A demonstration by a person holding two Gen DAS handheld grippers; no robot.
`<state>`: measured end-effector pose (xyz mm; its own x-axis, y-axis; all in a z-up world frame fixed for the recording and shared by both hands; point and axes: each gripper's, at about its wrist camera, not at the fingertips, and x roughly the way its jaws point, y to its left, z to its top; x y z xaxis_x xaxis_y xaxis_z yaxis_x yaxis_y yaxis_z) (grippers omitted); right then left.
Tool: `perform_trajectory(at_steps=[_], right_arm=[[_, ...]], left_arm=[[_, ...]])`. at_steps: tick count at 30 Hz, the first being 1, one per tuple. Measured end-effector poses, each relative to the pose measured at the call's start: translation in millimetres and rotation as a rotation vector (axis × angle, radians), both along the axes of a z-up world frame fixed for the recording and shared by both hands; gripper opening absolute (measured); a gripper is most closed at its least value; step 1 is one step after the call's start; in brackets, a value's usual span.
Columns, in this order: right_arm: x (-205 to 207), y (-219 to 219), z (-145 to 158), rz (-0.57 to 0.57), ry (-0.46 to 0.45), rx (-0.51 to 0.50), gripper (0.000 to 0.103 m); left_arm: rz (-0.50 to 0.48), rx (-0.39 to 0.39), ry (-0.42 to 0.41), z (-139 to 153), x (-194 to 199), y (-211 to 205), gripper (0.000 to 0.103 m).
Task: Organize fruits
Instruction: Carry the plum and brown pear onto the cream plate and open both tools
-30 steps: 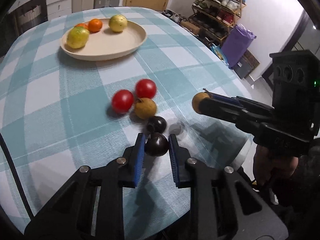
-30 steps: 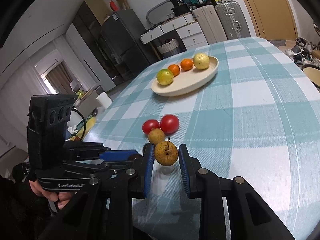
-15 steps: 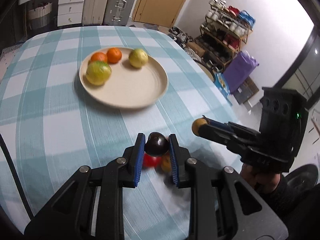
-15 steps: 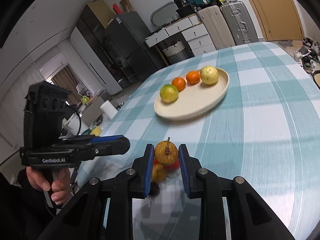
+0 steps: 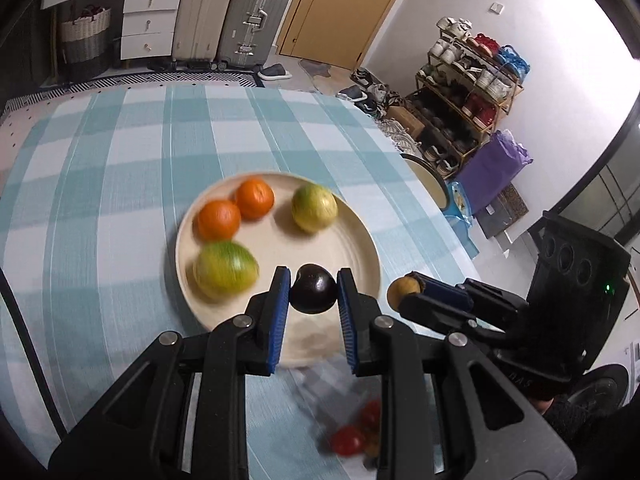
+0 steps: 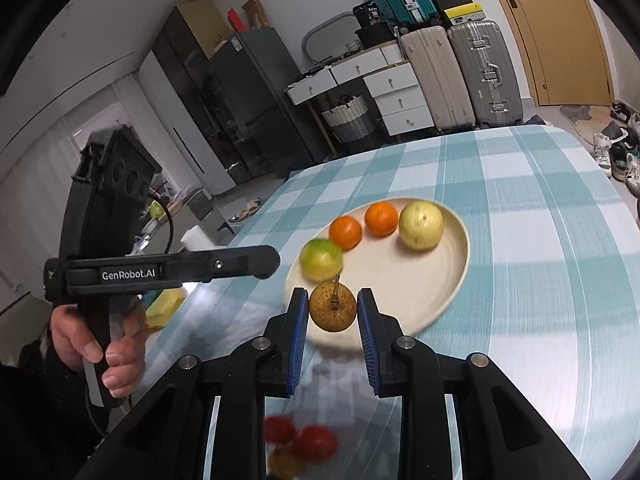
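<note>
My left gripper (image 5: 313, 294) is shut on a dark purple fruit (image 5: 313, 294), held over the near rim of the cream plate (image 5: 352, 248). My right gripper (image 6: 333, 307) is shut on a brown speckled fruit (image 6: 333, 309) with a stem, above the plate's near edge (image 6: 448, 296). On the plate lie two oranges (image 5: 236, 210), a green-yellow fruit (image 5: 225, 269) and a pale yellow one (image 5: 314, 208). Two red tomatoes (image 6: 300, 438) and a brown fruit (image 6: 285, 465) stay on the cloth below the fingers. The right gripper shows at the right (image 5: 404, 291) of the left wrist view.
The table wears a blue-and-white checked cloth (image 5: 100, 168). A person's hand (image 6: 100, 340) grips the left tool's handle. Suitcases (image 5: 248, 16), drawers and a shoe rack (image 5: 472, 92) stand on the floor beyond the table edges.
Both grippers rose and travelled from the loose fruits toward the plate, each carrying its fruit. The plate now sits just beyond the fingertips, and the tomatoes have dropped below the fingers.
</note>
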<state>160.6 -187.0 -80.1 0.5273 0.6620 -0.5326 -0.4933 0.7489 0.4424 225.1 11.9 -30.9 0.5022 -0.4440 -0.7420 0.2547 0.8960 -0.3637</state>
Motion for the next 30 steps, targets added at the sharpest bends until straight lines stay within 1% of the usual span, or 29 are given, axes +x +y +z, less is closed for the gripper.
perform_trajectory(at_steps=[3, 10, 13, 16, 19, 26, 30], right_arm=[[19.4, 4.5, 0.1, -0.015, 0.003, -0.02, 0.026], [55.4, 17.8, -3.0, -0.028, -0.003, -0.06, 0.026], [67.8, 29.4, -11.2, -0.013, 0.019, -0.088, 0.026], [75.3, 38.2, -18.5, 0.0, 0.039, -0.105, 0.026], [83.1, 45.0, -26.0, -0.006, 0.06, -0.131, 0.026], [101.6, 46.7, -36.2, -0.045, 0.107, -0.127, 0.026], [107.7, 48.3, -36.4, -0.052, 0.108, -0.12, 0.026]], left_arm=[[-0.002, -0.005, 0.016, -3.5, 22.0, -1.1, 0.021], [-0.005, -0.059, 0.114, -25.5, 74.0, 1.0, 0.021], [0.012, -0.078, 0.17, -39.9, 87.7, 3.9, 0.021], [0.01, -0.091, 0.208, -49.4, 98.7, 5.0, 0.021], [0.009, -0.074, 0.22, -54.1, 104.2, 3.4, 0.021], [-0.003, -0.049, 0.232, -58.5, 111.0, -3.8, 0.021], [0.005, -0.036, 0.237, -58.7, 115.8, -5.1, 0.021]])
